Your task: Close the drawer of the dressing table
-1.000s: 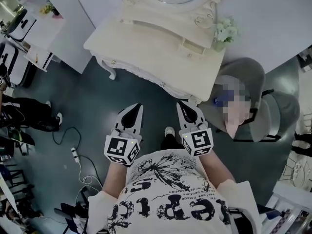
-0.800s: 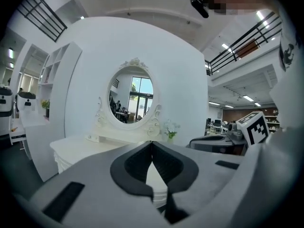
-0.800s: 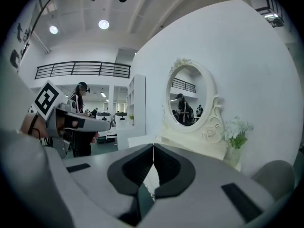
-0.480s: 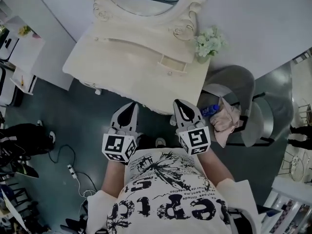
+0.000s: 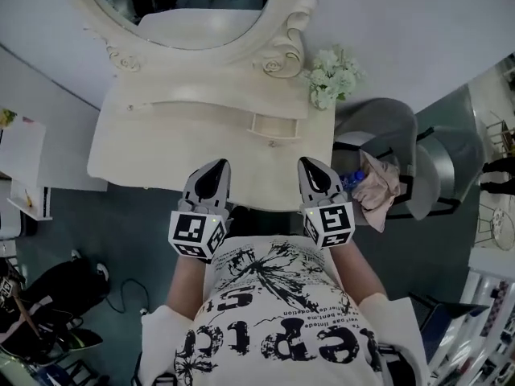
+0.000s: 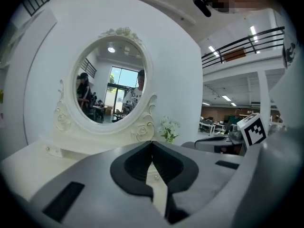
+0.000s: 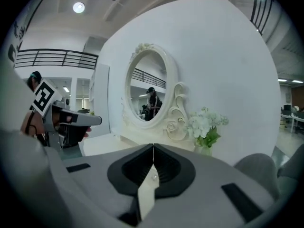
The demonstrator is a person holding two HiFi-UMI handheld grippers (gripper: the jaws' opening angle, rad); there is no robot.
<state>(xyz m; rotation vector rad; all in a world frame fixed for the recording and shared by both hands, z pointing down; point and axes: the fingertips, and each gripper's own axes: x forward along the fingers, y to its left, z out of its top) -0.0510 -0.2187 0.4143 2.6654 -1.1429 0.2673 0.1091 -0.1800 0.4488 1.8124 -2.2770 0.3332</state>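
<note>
Both shut and empty: left gripper (image 5: 218,166), right gripper (image 5: 311,164). Press the right's closed tips squarely against the drawer (image 5: 273,125) just ahead-left, pushing straight in.

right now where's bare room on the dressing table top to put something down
The tabletop is bare on its left half, between the raised back shelf and the front edge. Crowded: the open drawer juts out at right, and flowers stand at the back right corner.
</note>
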